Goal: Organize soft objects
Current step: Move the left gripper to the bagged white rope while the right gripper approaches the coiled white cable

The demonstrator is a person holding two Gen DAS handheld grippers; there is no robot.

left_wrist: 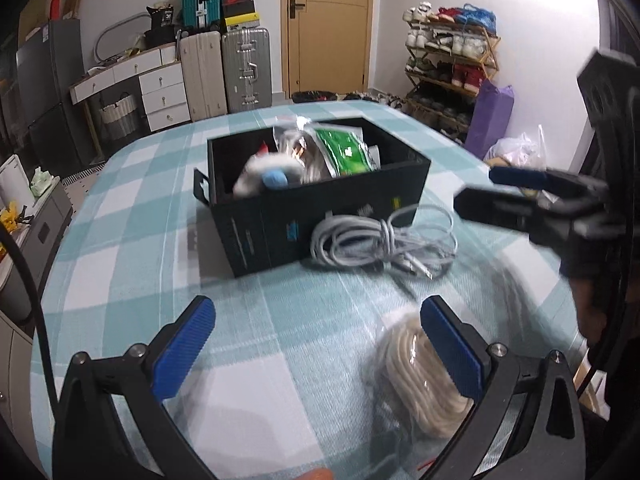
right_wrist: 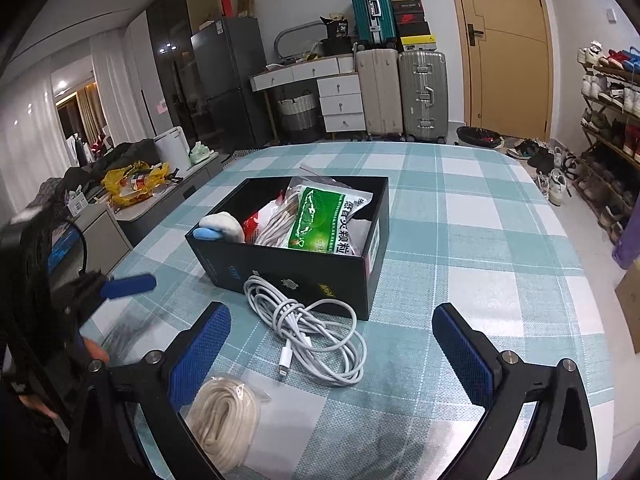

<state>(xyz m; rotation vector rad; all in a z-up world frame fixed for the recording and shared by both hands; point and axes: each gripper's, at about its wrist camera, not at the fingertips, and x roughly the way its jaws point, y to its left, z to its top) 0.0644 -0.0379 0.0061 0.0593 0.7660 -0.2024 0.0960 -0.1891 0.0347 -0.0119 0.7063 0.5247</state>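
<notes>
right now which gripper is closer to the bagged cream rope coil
Left, narrowly. The left gripper has one open finger right over the rope coil; the right gripper is also open, with the coil beside its left finger, below the white cable.

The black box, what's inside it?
Inside the black box: a green packet, a bagged cord and a white plush toy. Anything underneath them is hidden.

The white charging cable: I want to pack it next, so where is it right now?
The white charging cable lies coiled on the checked tablecloth, against the front of the black box, with the bagged rope nearer the grippers.
</notes>
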